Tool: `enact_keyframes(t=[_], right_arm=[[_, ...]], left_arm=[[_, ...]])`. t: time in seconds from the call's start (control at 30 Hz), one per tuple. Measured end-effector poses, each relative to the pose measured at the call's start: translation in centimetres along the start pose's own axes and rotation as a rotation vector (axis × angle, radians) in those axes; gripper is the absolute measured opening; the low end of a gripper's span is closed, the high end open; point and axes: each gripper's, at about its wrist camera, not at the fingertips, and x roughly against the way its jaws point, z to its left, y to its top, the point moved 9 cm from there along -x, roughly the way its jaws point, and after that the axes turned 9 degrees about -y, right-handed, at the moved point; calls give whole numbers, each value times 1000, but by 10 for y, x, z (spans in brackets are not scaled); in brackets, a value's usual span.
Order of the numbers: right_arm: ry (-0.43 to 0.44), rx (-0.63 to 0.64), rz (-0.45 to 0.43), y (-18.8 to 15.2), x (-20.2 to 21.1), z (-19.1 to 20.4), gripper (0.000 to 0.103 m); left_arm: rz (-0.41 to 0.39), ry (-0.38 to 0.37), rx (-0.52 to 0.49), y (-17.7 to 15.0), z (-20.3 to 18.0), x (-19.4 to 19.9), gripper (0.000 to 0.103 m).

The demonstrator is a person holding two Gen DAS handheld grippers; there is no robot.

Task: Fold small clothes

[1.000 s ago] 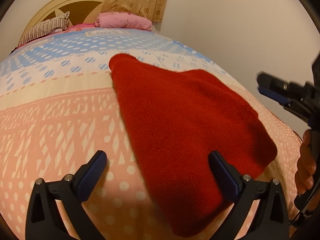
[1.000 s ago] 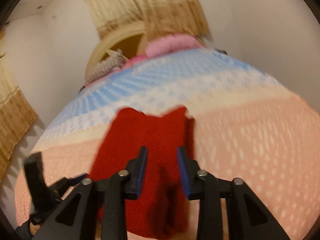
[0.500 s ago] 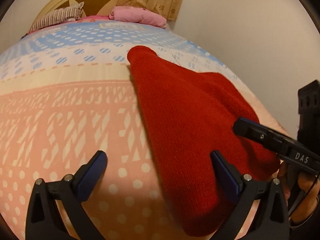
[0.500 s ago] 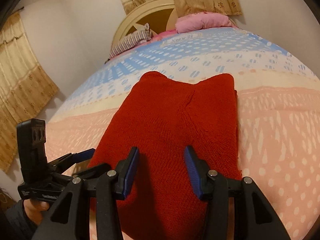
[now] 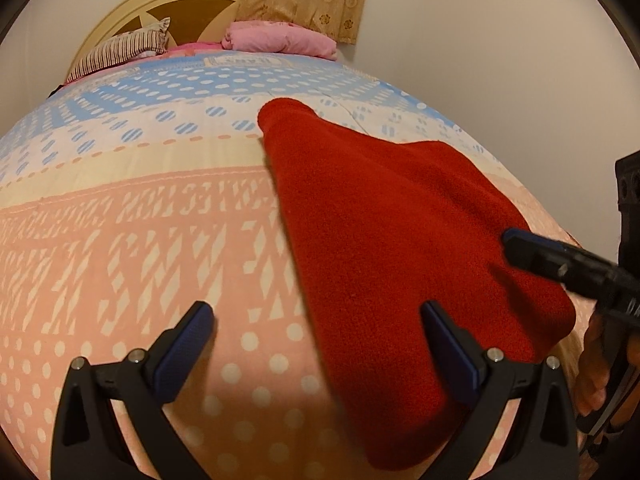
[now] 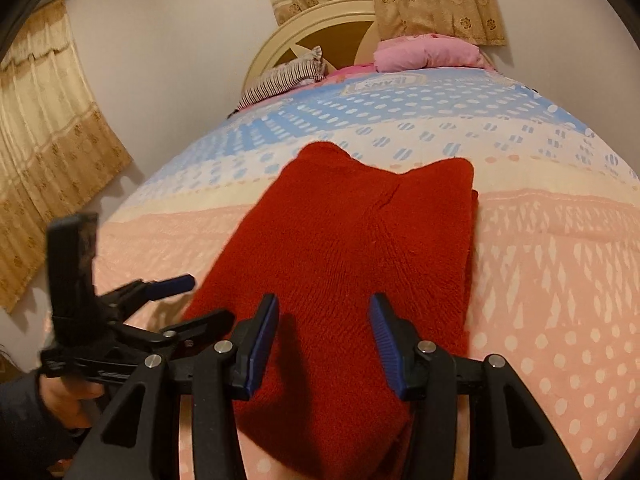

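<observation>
A red knit garment (image 6: 352, 248) lies on the patterned bedspread (image 5: 120, 240), under the spread left gripper (image 5: 320, 340) and half-spread right gripper (image 6: 324, 332); pillows (image 6: 428, 54), headboard (image 5: 192, 4), and curtains (image 6: 48, 168) beyond.

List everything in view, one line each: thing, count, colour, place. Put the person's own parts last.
red knit garment: one, red, flat on the bedspread, near edge.
bedspread: one, pink, cream and blue, patterned, covering the bed.
striped pillow: one, dark and white stripes, at the headboard.
pink pillow: one, pink, at the headboard.
headboard: one, cream, far end.
curtains: beige, on the walls.
left gripper: one, black with blue fingers, open, over the garment's left edge.
right gripper: one, black with blue fingers, open above the garment.
hand: one, holding the left gripper.
</observation>
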Motion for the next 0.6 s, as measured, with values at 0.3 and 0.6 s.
enact_keyframes(t=[0.3, 0.6], right_arm=[[-1, -196, -28, 12, 1, -46, 50], [-36, -336, 0, 10, -13, -86, 54]], left_arm=[[2, -3, 1, 0, -1, -1, 103], [-5, 3, 0, 2, -2, 1, 103]])
